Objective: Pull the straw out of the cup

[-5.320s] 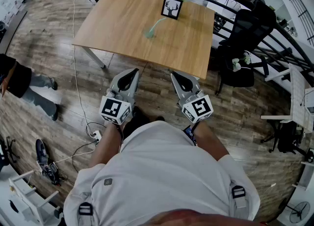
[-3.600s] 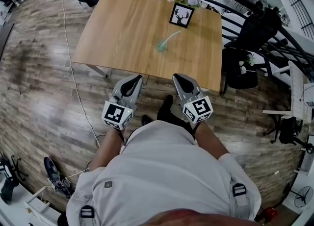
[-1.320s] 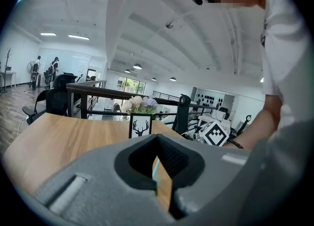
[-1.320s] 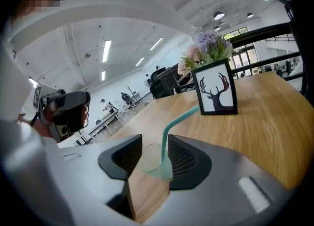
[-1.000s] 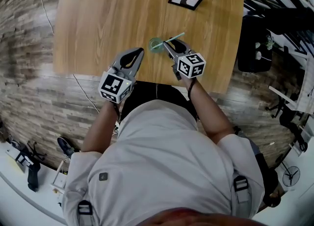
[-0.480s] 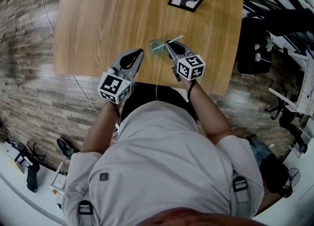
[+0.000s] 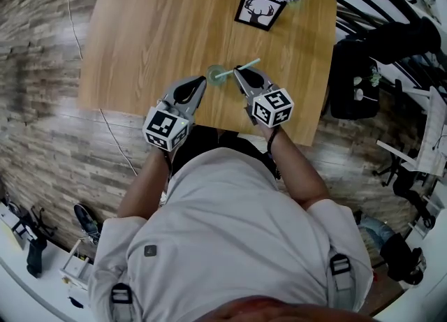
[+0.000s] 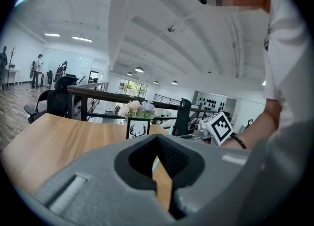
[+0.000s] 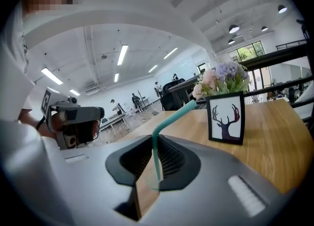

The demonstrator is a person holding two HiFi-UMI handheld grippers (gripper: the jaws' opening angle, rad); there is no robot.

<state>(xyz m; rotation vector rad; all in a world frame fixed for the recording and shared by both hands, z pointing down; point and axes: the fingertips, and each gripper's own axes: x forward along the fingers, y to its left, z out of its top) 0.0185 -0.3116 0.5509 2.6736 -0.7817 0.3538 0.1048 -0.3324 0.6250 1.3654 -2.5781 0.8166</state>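
Two grippers near the green cup (image 7: 216,75): right gripper (image 7: 238,71), just right of it, pinches the teal straw (image 7: 250,63), whose lower end reaches the cup; left gripper (image 7: 203,80) is pressed together, empty

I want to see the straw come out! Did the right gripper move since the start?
Yes. The right gripper went forward, from over the floor short of the table edge to the straw by the cup.

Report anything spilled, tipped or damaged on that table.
Nothing stands out. The cup stands upright on the dry table, the deer picture is upright, and the straw only bends at its flexible neck, pinched in the right gripper.
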